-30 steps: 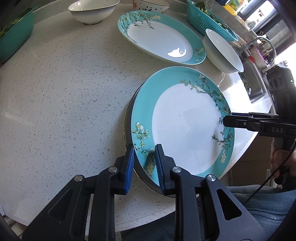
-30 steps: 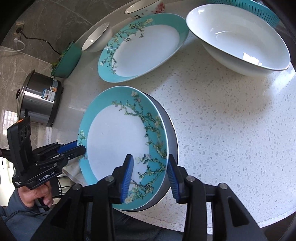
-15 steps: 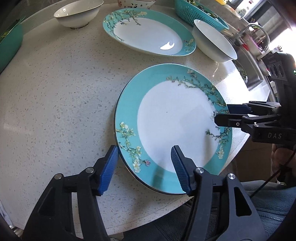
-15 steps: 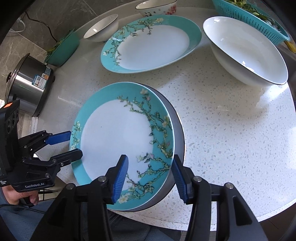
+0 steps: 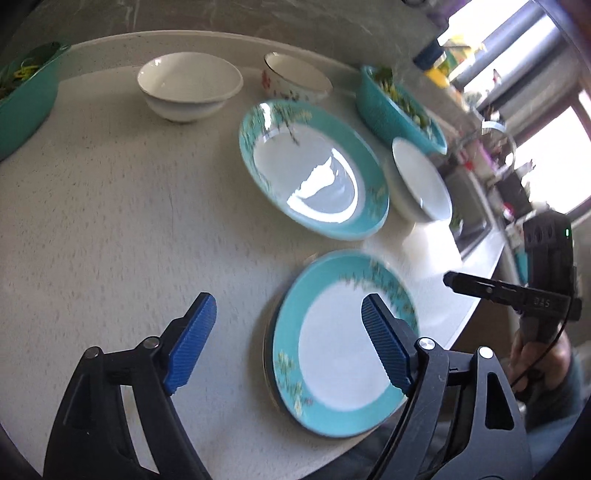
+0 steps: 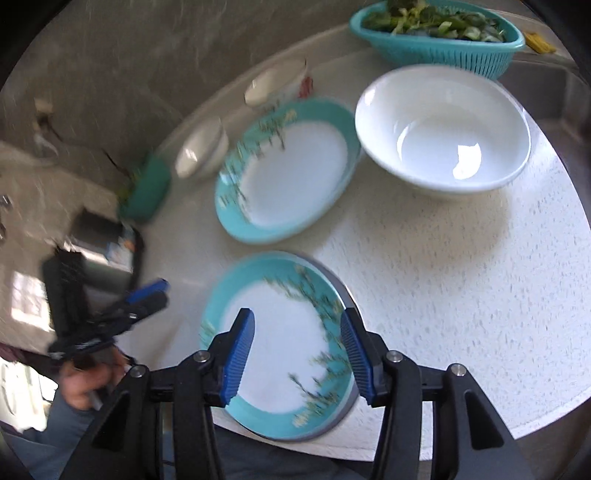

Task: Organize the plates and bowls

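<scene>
A teal-rimmed floral plate point(image 5: 340, 350) lies on another plate at the counter's near edge; it also shows in the right wrist view point(image 6: 284, 339). A second teal floral plate point(image 5: 314, 170) point(image 6: 288, 170) lies further back. A large white bowl point(image 6: 443, 129) point(image 5: 421, 184) stands to its right. A plain white bowl point(image 5: 190, 85) point(image 6: 201, 153) and a flower-printed bowl point(image 5: 295, 75) point(image 6: 277, 83) stand at the back. My left gripper point(image 5: 288, 339) is open and empty above the counter, left of the stack. My right gripper point(image 6: 297, 354) is open and empty above the stack.
A teal colander of greens point(image 5: 399, 107) point(image 6: 439, 29) stands at the back right, beside a sink point(image 5: 476, 218). Another teal basket point(image 5: 22, 99) sits at the far left. A rice cooker point(image 6: 99, 236) stands beyond the counter's left side. The counter edge runs just under the stack.
Both grippers let go of the top plate, opened wider and drew back and up from the stack. The plate now lies flat on the lower one.
</scene>
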Available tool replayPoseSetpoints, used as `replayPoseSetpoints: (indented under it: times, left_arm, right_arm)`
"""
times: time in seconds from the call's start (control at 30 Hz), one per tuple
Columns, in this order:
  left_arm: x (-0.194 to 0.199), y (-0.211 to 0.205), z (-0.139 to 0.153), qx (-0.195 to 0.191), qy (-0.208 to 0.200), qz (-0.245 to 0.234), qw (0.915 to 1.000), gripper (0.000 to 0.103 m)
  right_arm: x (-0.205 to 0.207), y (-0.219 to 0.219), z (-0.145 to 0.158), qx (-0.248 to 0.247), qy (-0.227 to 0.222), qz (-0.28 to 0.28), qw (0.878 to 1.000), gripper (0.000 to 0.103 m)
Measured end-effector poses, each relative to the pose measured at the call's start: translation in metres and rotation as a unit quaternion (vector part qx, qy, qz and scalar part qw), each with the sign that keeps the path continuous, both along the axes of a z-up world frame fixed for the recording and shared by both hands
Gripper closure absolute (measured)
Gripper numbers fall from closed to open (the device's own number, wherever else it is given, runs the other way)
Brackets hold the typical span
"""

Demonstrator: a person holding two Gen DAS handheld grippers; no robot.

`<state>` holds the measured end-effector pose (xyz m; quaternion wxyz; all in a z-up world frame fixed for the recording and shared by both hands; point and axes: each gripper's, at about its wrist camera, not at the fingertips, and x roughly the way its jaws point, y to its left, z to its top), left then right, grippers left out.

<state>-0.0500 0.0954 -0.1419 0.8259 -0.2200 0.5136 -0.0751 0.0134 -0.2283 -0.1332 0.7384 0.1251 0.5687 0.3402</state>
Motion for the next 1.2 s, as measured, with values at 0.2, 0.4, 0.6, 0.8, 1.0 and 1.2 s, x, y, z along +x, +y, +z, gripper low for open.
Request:
replayPoseSetpoints:
  times: [0.2, 0.4, 0.6, 0.8, 1.0, 1.2]
  left_arm:
    - [0.05, 0.029, 0.0, -0.025, -0.013, 0.019, 0.9994, 0.023]
    - [0.086, 0.026, -0.02, -0.006, 0.012, 0.041, 0.9991, 0.023]
    - [0.102, 0.015, -0.043, -0.006, 0.042, 0.077, 0.9961, 0.024]
    - [0.111, 0.009, -0.058, 0.0, 0.06, 0.096, 0.9936, 0.033]
    - [0.122, 0.007, -0.066, 0.0, 0.069, 0.093, 0.9933, 0.049]
    - [0.131, 0.0, -0.068, 0.011, 0.071, 0.083, 0.994, 0.065]
  right_arm:
    - [0.056, 0.001, 0.059, 0.064, -0.04, 0.011, 0.997, 0.049]
    - [0.144, 0.04, 0.073, 0.017, -0.046, 0.087, 0.995, 0.047]
    - [0.206, 0.079, 0.031, -0.052, 0.009, 0.16, 0.986, 0.045]
    - [0.225, 0.104, 0.0, -0.081, 0.036, 0.21, 0.974, 0.045]
    - [0.232, 0.116, -0.019, -0.114, 0.054, 0.228, 0.965, 0.045]
    - [0.227, 0.129, -0.023, -0.144, 0.047, 0.252, 0.956, 0.045]
